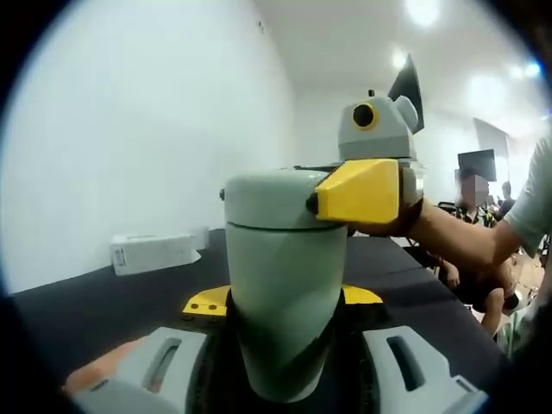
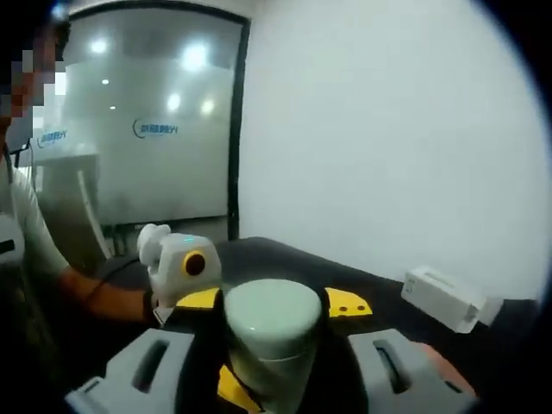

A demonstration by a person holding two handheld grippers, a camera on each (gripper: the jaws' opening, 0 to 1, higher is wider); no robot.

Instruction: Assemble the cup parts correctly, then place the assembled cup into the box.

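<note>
1. Because the cup (image 1: 285, 285) stands so close to the lens in the left gripper view, we lose its base behind the left gripper (image 1: 285, 345), and the tabletop behind it is largely covered.
2. We count 1 cup, pale grey-green, with 1 lid (image 1: 276, 197) seated on its body; a dark seam runs between the 2 parts. We cannot see inside it.
3. The left gripper's 2 jaws stand on either side of the cup's lower body, with yellow tips showing past it; they look closed against it.
4. The right gripper (image 1: 358, 191) comes in from the right of that view, a yellow pad pressed to the lid's edge, with a person's forearm behind it.
5. In the right gripper view the same cup (image 2: 269, 341) sits between the right gripper's (image 2: 274, 345) 2 jaws, which close on its top.
6. There the left gripper (image 2: 183, 267) reaches in from the left, partly hidden behind the cup.
7. We see 1 white box (image 2: 442, 298) lying on the black table (image 2: 285, 252), well apart from the cup; its contents are too small to make out.
</note>
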